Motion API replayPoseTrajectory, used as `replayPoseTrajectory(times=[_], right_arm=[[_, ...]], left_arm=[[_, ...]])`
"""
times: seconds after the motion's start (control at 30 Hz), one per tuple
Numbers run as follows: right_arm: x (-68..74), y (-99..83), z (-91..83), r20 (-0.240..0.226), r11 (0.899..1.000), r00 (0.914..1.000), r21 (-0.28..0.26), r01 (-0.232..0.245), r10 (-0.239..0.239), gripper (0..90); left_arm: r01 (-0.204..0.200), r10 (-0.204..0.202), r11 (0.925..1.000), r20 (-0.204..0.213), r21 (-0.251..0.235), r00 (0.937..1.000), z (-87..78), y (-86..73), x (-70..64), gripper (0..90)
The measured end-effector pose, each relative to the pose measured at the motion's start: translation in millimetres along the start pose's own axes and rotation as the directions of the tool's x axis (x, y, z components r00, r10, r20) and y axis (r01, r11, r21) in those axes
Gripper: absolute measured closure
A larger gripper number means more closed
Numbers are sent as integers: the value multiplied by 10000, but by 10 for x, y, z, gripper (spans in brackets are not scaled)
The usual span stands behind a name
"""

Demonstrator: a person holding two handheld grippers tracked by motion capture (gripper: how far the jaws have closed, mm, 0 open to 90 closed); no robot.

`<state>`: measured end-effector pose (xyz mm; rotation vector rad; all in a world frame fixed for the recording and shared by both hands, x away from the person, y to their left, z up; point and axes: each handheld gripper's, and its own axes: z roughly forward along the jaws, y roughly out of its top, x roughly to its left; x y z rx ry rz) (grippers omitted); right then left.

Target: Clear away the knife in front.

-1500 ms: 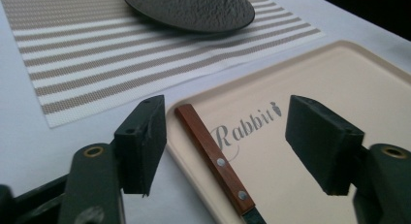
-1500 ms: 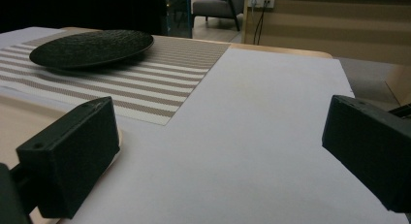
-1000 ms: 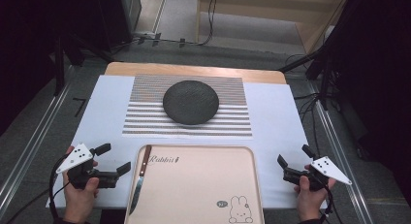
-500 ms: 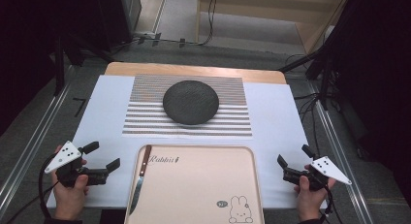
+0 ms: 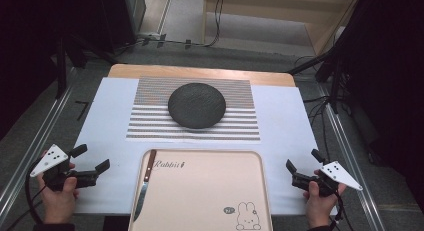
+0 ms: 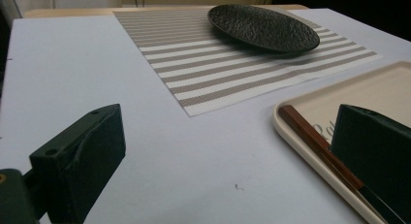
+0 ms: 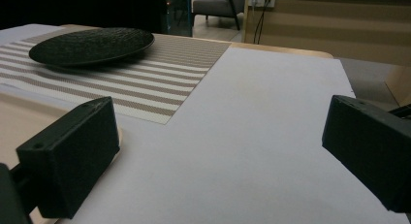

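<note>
My left gripper [image 5: 92, 157] is open and empty, held low over the white table cover [image 5: 285, 126] at the near left, just left of the beige tray [image 5: 200, 201]. My right gripper [image 5: 303, 159] is open and empty at the near right, beside the tray's right rim. A knife [image 5: 146, 178] with a brown handle [image 6: 310, 136] lies along the tray's left side. A black round plate [image 5: 196, 105] rests on a striped placemat [image 5: 150, 121] beyond the tray. In the left gripper view the jaws stand wide apart, with the plate [image 6: 264, 27] far ahead. In the right gripper view the plate [image 7: 92, 45] lies ahead to the left.
The tray carries a printed rabbit [image 5: 245, 213] near its front right corner. A wooden table edge [image 5: 200, 71] shows behind the placemat. Metal rails [image 5: 30, 146] run along both sides of the table, and cables [image 5: 320, 106] lie on the floor at right.
My left gripper has drifted left, away from the tray, staying open. The right gripper has held still.
</note>
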<state>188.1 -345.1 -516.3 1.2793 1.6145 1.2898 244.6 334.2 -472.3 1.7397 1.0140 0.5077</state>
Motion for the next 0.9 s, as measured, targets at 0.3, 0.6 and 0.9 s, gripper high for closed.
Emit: replayPoseTrajectory(times=[0.3,0.6,0.9], right_arm=[[-13,-2,-3,5,10000,10000,-11,-46,46,0],[-12,-2,0,-9,10000,10000,-8,-54,54,0],[-12,-2,-1,8,10000,10000,-5,-68,68,0]], left_arm=[[175,-174,9998,-278,32,9995,-17,-52,135,0],[318,-335,9990,-556,-305,9979,-79,-95,236,0],[84,-96,9998,-686,-168,9976,-40,-113,188,0]])
